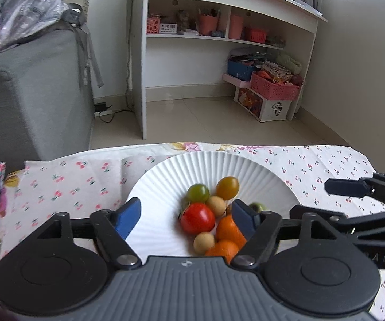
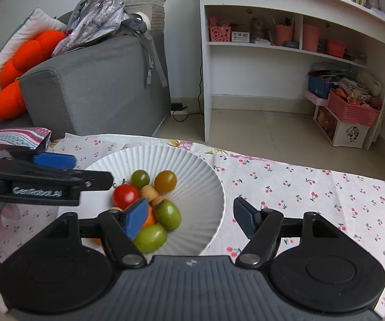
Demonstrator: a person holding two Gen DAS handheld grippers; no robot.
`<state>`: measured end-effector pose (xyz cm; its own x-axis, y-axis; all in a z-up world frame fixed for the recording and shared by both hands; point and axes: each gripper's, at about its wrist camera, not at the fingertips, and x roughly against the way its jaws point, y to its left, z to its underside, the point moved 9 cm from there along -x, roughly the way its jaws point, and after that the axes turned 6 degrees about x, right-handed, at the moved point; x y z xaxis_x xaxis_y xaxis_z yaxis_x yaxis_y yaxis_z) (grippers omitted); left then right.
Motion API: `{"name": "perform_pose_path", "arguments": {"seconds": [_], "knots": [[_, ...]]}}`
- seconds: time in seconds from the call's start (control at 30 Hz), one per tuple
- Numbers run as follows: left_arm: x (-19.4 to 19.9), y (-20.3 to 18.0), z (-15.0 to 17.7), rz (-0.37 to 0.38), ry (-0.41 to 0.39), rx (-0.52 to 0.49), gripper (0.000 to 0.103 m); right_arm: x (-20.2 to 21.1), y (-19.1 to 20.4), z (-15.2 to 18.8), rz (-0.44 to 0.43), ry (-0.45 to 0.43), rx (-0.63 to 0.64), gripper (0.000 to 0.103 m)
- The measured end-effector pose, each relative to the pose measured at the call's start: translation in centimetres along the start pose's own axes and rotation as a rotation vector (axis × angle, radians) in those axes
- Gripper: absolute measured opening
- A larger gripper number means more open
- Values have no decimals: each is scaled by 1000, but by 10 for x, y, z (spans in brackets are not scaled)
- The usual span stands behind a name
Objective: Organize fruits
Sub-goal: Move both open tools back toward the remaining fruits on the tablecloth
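Note:
A white ribbed plate sits on the cherry-print tablecloth and holds a heap of small fruit. In it lie a red tomato, a green tomato, an amber tomato, tan round fruits, orange fruits and green oval fruits. My left gripper hangs open over the plate's near side, nothing pressed between its blue pads. My right gripper is open above the plate's right rim, holding nothing.
A grey sofa with an orange cushion and a bag stands beyond the table at the left. A white shelf unit with pink baskets stands behind. A striped cloth lies at the table's left edge.

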<state>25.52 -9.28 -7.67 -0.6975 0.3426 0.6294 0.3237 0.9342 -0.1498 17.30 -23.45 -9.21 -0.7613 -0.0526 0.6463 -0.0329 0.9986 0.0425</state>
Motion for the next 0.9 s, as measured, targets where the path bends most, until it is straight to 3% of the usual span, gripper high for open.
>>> {"name": "perform_pose_path", "arguments": {"seconds": [0.6,0.9], "knots": [[70,13,42,-35,-3,21,89,41,28,20,-7,31,-27,83],[88,28,64,-73,-9,50,94,48,45,36,-30,44,-16,90]]}}
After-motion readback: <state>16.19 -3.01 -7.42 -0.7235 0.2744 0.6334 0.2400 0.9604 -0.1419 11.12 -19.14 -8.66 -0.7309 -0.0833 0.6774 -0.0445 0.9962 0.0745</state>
